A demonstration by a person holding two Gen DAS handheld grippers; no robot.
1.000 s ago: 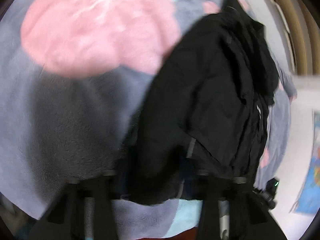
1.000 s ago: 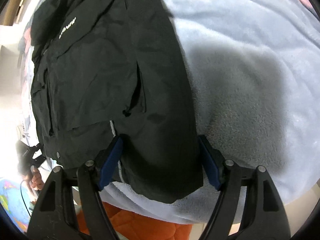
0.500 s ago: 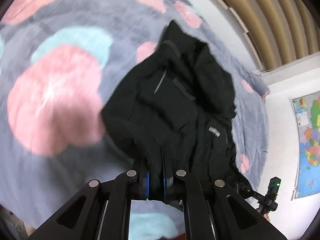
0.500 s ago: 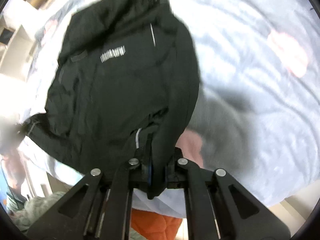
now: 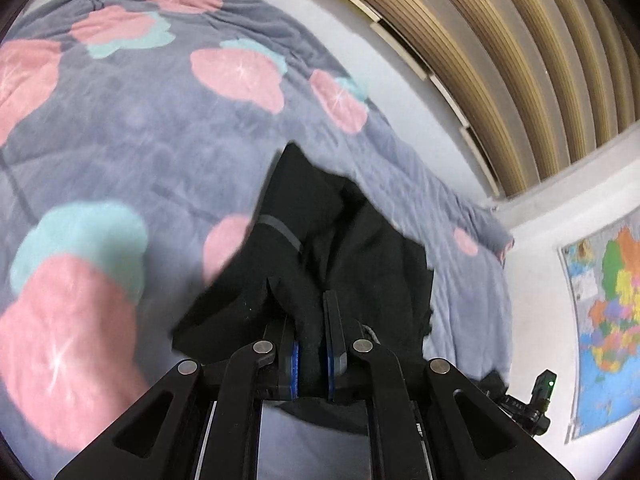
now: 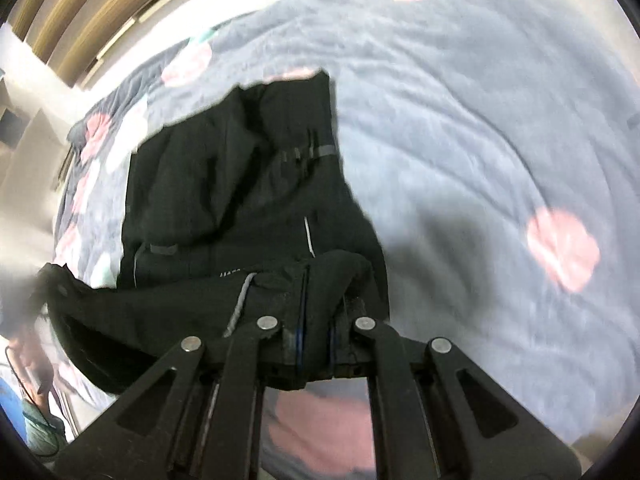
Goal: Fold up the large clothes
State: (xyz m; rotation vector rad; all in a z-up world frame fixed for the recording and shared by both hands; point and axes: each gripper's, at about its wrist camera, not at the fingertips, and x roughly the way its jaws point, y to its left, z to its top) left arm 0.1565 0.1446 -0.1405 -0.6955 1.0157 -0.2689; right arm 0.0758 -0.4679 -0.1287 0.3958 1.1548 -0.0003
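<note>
My left gripper (image 5: 311,344) pinched the black jacket's (image 5: 360,248) near edge above the flowered blanket (image 5: 132,120); my right gripper (image 6: 316,340) clamped the same hem, lifted off the bed

Bed (image 5: 132,128) covered by a grey-blue fleece blanket (image 6: 460,128) with pink and teal blotches. White wall (image 5: 400,80) runs along the bed's far edge. Above it, tan ribbed slat panelling (image 5: 520,60). Coloured world map (image 5: 608,320) fixed to the adjoining white wall past the bed's right corner. Lighting even, indoor.
</note>
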